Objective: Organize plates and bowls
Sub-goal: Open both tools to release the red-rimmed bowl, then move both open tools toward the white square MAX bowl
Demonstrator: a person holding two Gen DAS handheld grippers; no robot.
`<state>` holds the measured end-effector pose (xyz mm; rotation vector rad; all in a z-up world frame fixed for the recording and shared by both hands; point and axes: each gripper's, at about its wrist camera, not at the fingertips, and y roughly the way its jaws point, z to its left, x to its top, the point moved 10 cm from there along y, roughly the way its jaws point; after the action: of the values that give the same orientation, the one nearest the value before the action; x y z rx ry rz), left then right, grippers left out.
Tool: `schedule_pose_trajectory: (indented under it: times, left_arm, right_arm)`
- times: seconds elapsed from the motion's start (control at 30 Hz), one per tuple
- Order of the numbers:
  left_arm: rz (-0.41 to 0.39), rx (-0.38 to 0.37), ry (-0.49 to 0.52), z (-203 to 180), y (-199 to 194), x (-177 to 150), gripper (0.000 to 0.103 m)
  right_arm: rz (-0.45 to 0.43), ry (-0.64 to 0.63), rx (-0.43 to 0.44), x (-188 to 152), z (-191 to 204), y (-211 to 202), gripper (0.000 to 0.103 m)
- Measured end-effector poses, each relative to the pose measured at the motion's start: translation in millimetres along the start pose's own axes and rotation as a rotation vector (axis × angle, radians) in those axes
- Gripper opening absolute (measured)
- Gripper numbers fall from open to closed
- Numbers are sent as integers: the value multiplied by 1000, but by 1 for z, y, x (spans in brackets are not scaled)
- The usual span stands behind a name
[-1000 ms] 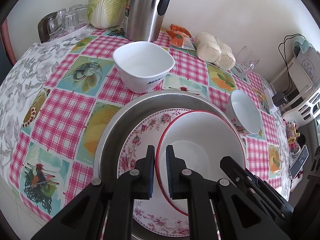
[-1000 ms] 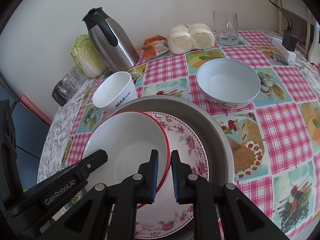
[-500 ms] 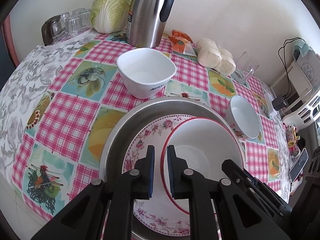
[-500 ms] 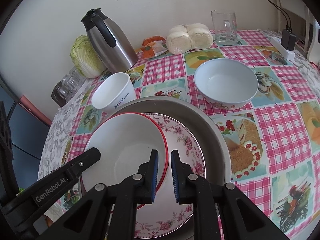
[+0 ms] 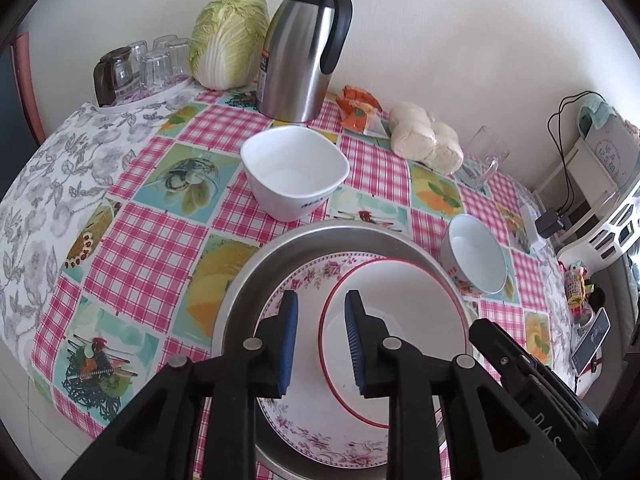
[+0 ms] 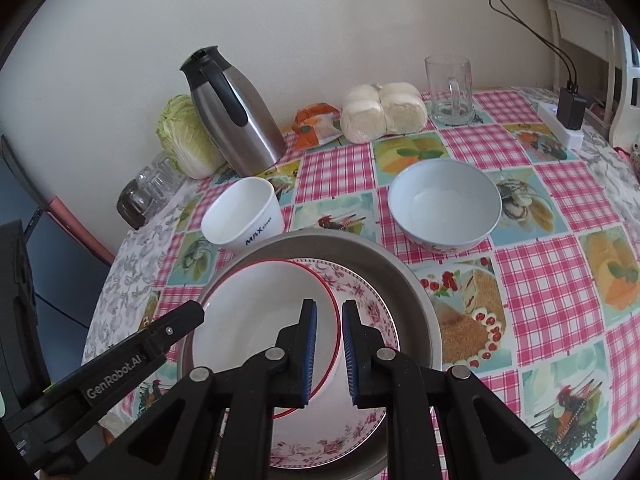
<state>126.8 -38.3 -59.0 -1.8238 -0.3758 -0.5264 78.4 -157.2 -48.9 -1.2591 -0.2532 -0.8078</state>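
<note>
A white red-rimmed bowl (image 5: 394, 332) (image 6: 260, 320) lies in a floral plate (image 5: 320, 436) (image 6: 360, 300), which lies in a large metal dish (image 5: 260, 264) (image 6: 416, 288). My left gripper (image 5: 321, 336) is open, its jaws astride the bowl's left rim with a gap around it. My right gripper (image 6: 329, 344) has its jaws close on the bowl's right rim. A square white bowl (image 5: 294, 172) (image 6: 244, 220) and a round pale-blue bowl (image 5: 476, 256) (image 6: 444, 204) stand on the tablecloth behind the dish.
A steel thermos jug (image 5: 304, 40) (image 6: 232, 116), a cabbage (image 5: 228, 36), a tray of glasses (image 5: 140, 68), bagged buns (image 6: 384, 112), an orange packet (image 6: 316, 124) and a glass mug (image 6: 450, 88) line the wall. A power strip (image 6: 564, 124) lies at the right edge.
My left gripper has opened off the bowl's left rim. Both grippers have drawn back and up a little. The right jaws stay on the rim.
</note>
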Motion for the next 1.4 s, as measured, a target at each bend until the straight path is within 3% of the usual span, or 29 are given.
schedule_pose_trajectory:
  times: [0.07, 0.13, 0.2, 0.33, 0.43, 0.67, 0.8, 0.93, 1.0, 1.4]
  left_arm:
    - [-11, 6, -10, 2, -3, 1, 29]
    - [-24, 4, -24, 5, -6, 3, 41]
    - [-33, 6, -37, 8, -8, 5, 46]
    - [-47, 36, -56, 15, -10, 8, 59]
    - [-55, 58, -67, 20, -11, 8, 68]
    - [-63, 107, -94, 34, -11, 9, 80]
    - [-71, 127, -117, 42, -11, 9, 82]
    - [-87, 156, -129, 49, -12, 9, 98]
    - [-89, 193, -131, 54, -12, 8, 101]
    - [-87, 224, -163, 68, -12, 8, 102]
  right_arm:
    - [-13, -5, -10, 2, -1, -4, 16]
    - [-24, 1, -4, 5, -2, -6, 16]
    - [-26, 13, -6, 6, -6, -7, 27]
    - [-31, 24, -30, 7, -13, -7, 37]
    - [-31, 37, -39, 8, -18, -7, 56]
    - [-29, 58, -58, 8, -26, -6, 82]
    - [-20, 65, -70, 6, -30, -4, 87]
    - [-17, 68, -77, 5, -32, -3, 97]
    - [-18, 69, -79, 5, -32, -3, 103]
    - [-27, 79, -96, 6, -37, -2, 103]
